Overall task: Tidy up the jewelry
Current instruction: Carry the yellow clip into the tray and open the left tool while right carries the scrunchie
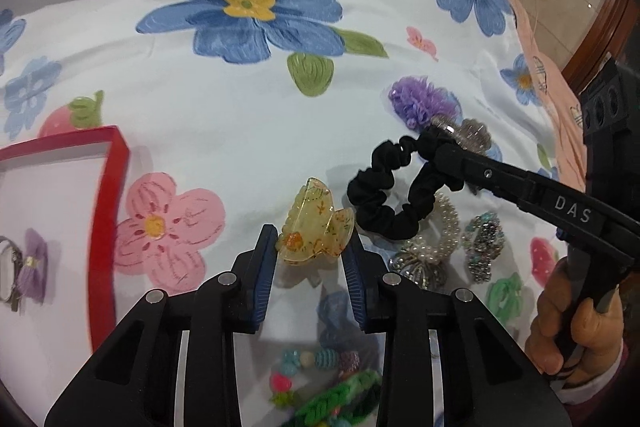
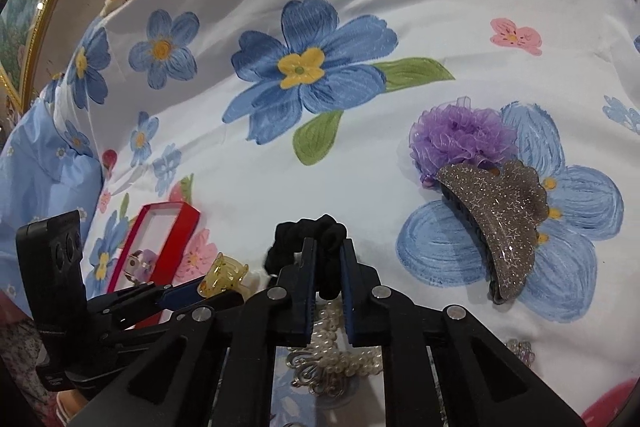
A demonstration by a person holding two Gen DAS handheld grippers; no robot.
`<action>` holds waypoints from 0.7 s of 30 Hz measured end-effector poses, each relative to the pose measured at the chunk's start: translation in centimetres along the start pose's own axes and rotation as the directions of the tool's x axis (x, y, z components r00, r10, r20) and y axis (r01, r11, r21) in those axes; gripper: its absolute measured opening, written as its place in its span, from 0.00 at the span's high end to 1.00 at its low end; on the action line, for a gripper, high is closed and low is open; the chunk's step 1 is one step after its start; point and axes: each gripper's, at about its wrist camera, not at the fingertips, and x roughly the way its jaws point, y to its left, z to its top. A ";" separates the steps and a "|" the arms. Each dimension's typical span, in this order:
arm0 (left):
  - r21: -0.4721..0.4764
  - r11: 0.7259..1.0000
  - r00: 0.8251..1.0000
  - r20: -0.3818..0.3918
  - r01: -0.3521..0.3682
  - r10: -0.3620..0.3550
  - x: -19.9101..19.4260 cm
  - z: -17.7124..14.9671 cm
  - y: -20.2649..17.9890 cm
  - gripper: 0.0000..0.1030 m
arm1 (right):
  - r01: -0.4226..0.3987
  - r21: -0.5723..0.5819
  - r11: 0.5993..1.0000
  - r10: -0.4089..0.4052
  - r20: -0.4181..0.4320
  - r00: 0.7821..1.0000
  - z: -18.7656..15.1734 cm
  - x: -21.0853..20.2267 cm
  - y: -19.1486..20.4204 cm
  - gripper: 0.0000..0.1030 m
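Observation:
My left gripper (image 1: 312, 247) is shut on a translucent yellow claw clip (image 1: 314, 231), held above the flowered bedsheet; it also shows in the right wrist view (image 2: 222, 273). My right gripper (image 2: 328, 259) is shut on a black scrunchie (image 2: 308, 243), which hangs from its fingers in the left wrist view (image 1: 390, 191). A red-rimmed white box (image 1: 106, 211) lies at the left with a purple bow and a ring-like piece inside; it shows in the right wrist view too (image 2: 168, 239).
A purple ruffled scrunchie (image 2: 460, 137) and a grey glitter claw clip (image 2: 504, 223) lie on the sheet to the right. A pearl scrunchie (image 1: 436, 239), jewelled clips (image 1: 484, 243), green and beaded pieces (image 1: 340, 391) lie below the grippers.

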 end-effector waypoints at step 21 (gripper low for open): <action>-0.109 0.993 0.992 0.106 -0.051 0.062 -8.5 -3.6 4.4 0.70 | -0.090 -0.058 0.994 0.090 0.009 0.996 -1.9 -2.4 6.3 0.90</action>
